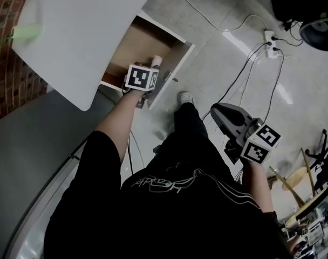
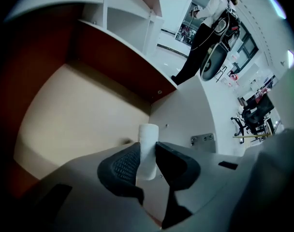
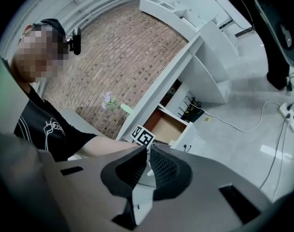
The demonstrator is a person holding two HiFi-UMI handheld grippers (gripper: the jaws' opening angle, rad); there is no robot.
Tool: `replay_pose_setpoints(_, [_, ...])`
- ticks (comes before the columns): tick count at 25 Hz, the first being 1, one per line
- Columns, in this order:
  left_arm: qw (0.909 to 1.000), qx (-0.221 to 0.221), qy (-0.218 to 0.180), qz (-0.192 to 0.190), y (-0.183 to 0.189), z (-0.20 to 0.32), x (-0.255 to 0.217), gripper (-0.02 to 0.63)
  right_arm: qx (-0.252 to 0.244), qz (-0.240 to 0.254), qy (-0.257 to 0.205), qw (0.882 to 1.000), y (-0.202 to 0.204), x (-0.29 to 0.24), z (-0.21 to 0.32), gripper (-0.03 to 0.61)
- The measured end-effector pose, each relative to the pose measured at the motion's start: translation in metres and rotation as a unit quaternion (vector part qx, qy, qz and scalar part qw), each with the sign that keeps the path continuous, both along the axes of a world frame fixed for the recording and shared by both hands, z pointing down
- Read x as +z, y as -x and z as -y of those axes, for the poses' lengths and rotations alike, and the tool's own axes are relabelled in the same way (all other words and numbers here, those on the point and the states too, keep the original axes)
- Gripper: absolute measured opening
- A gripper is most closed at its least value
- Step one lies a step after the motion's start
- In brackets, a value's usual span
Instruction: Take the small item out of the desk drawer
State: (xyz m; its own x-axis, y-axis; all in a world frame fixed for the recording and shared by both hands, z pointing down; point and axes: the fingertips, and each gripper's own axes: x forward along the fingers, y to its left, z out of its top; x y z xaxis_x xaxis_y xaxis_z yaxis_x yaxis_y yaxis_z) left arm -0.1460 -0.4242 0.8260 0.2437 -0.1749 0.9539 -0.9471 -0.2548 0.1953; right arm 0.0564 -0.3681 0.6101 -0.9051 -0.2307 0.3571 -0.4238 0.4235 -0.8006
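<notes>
The desk drawer (image 1: 132, 46) stands pulled out under the white desk top (image 1: 77, 31), and its pale wooden bottom (image 2: 84, 115) is bare. A small white cylinder (image 2: 148, 151) stands upright between the pads of my left gripper (image 2: 147, 163), which is shut on it just above the drawer's front right corner. From the head view its tip (image 1: 156, 62) pokes out beyond the left gripper (image 1: 155, 69). My right gripper (image 1: 215, 111) hangs over the floor away from the desk. Its jaws are shut with nothing in them (image 3: 148, 156), facing the drawer (image 3: 169, 127).
A brick wall (image 1: 5, 80) lies left of the desk. Cables and a power strip (image 1: 270, 38) lie on the tiled floor. My shoe (image 1: 185, 97) stands by the drawer front. In the left gripper view another person (image 2: 207, 28) stands far back near an office chair (image 2: 251, 117).
</notes>
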Motion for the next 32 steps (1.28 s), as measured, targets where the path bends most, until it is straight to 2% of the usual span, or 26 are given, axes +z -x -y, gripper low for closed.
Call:
replay_pose_setpoints(5, [0.9973,-0.003,-0.073,-0.010,-0.010,0.002,-0.060,0.117,-0.048,-0.012,-0.047,0.998,0.022,-0.029,-0.011,0.054])
replay_pose_setpoints(10, [0.9932,-0.001,-0.114,-0.020,-0.006,-0.033,-0.130,0.117,-0.058,-0.012,-0.086,0.995,0.051,-0.075,-0.027,0.054])
replay_pose_setpoints(12, [0.9890,0.000,-0.144,-0.034,-0.003,-0.046,-0.160,0.117,-0.057,-0.016,-0.111,0.992,0.063,-0.093,-0.034,0.054])
replay_pose_setpoints(15, [0.9801,0.002,-0.191,-0.056,-0.004,-0.070,-0.212,0.117,-0.054,-0.018,-0.146,0.988,0.075,-0.123,-0.050,0.054])
replay_pose_setpoints(21, [0.9590,-0.010,-0.261,-0.110,-0.009,-0.146,-0.328,0.117,-0.053,-0.011,-0.183,0.982,0.088,-0.180,-0.106,0.054])
replay_pose_setpoints(26, [0.9372,-0.018,-0.303,-0.172,-0.012,-0.215,-0.415,0.117,-0.041,0.012,-0.218,0.975,0.095,-0.242,-0.153,0.054])
replay_pose_setpoints(32, [0.9121,-0.036,-0.338,-0.229,0.007,-0.286,-0.484,0.118,-0.033,0.016,-0.271,0.962,0.117,-0.298,-0.204,0.054])
